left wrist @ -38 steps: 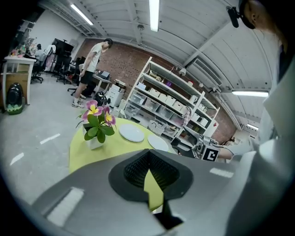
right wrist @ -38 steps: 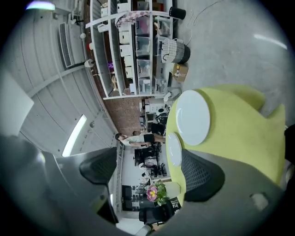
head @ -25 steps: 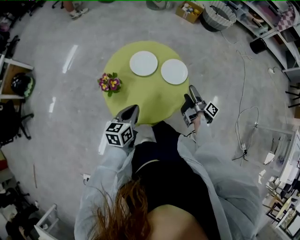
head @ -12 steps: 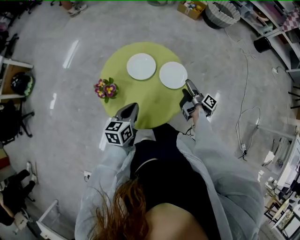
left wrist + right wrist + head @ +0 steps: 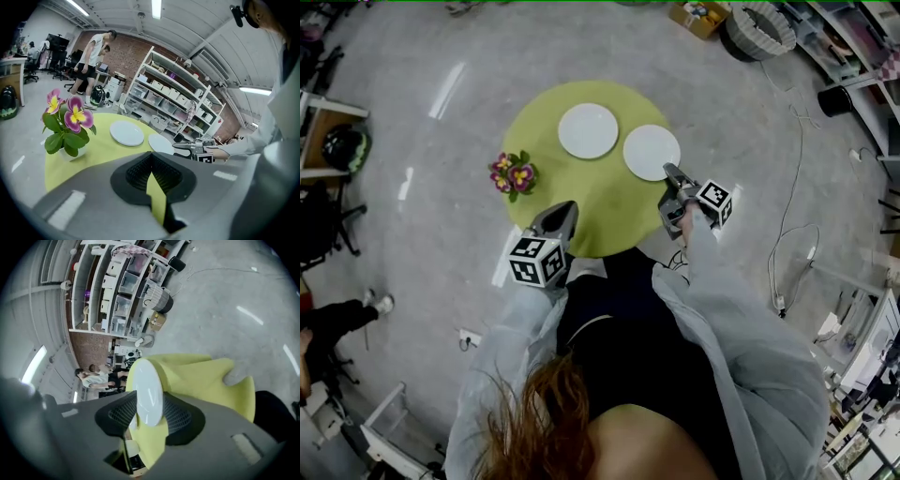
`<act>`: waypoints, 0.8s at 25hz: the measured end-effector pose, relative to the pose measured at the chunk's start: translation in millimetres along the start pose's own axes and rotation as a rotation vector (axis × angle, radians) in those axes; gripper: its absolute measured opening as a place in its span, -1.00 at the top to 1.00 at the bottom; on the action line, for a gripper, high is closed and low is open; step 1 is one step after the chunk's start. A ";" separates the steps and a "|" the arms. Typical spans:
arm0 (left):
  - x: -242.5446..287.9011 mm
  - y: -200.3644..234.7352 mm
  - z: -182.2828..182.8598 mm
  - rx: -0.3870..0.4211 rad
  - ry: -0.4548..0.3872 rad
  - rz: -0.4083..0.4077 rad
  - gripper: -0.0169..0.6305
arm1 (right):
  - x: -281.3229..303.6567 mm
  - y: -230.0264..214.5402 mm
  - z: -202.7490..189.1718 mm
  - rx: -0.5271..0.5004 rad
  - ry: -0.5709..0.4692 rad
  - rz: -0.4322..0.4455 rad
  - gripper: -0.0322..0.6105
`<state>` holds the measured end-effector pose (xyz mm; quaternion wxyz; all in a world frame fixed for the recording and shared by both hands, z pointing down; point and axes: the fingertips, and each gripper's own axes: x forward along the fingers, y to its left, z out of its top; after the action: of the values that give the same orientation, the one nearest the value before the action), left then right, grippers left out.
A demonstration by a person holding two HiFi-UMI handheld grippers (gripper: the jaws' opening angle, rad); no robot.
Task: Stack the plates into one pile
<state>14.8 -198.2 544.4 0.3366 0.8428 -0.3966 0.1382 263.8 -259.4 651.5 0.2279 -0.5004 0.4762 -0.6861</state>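
Observation:
Two white plates lie side by side on the round green table: a left plate and a right plate. My right gripper is at the right plate's near rim, rolled onto its side. In the right gripper view that plate stands edge-on between the jaws, which are closing with the pads against it. My left gripper hovers over the table's near edge, shut and empty, well short of both plates. From the left gripper view I see the left plate, the right plate and the right gripper.
A small pot of pink and yellow flowers stands at the table's left edge, close to the left gripper's path. Shelving, boxes and a cable line the floor at the right. People stand far back in the room.
My right gripper has moved forward and down to the right plate's near rim, and its jaws have narrowed around it. The left gripper has hardly shifted.

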 end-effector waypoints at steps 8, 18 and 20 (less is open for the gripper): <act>-1.7 -1.9 -6.5 0.000 0.015 0.008 0.91 | -0.4 -18.5 -1.3 -0.037 0.011 -0.084 0.80; -9.6 4.6 -2.0 0.025 -0.013 0.018 0.91 | -10.2 17.1 -9.8 0.031 -0.061 0.120 0.86; -12.7 5.7 -1.4 0.028 -0.019 0.020 0.91 | -13.1 25.3 -12.8 0.011 -0.062 0.138 0.85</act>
<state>2.3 -192.5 541.6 0.3194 0.8448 -0.4061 0.1392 253.3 -254.9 622.4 0.2921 -0.4863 0.4987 -0.6554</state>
